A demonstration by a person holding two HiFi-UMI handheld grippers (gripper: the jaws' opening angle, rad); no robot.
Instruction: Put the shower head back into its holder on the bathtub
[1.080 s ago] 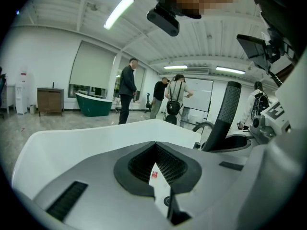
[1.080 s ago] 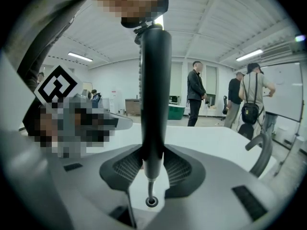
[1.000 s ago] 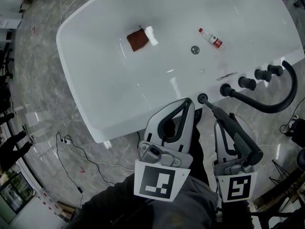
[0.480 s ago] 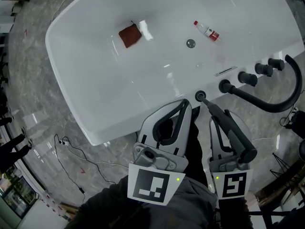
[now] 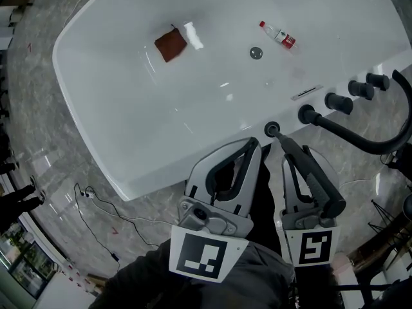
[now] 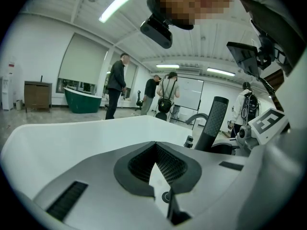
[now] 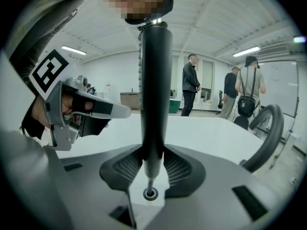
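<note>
A white bathtub [image 5: 129, 121] lies below me, and a round black holder [image 5: 272, 129] sits on its near rim. My right gripper [image 5: 293, 154] is shut on the black shower head [image 5: 297, 159], whose lower end hangs just beside the holder. In the right gripper view the shower head [image 7: 154, 90] stands upright between the pads, with the holder ring [image 7: 150, 193] directly below its tip. My left gripper [image 5: 255, 147] hovers to the left of the holder, shut and empty. The left gripper view shows its pads meeting at the tips [image 6: 156, 147] and the shower head [image 6: 213, 123] to the right.
A curved black spout [image 5: 367, 143] and black knobs [image 5: 338, 103] stand on the rim to the right. Inside the tub lie a brown cloth [image 5: 170, 45], a small bottle [image 5: 278, 34] and the drain [image 5: 256, 53]. A cable [image 5: 96, 198] trails on the floor. People [image 6: 115, 85] stand far off.
The tub has slid slightly left and up in the head view. The shower head's lower end stays close by the holder, and both grippers keep their hold and spacing.
</note>
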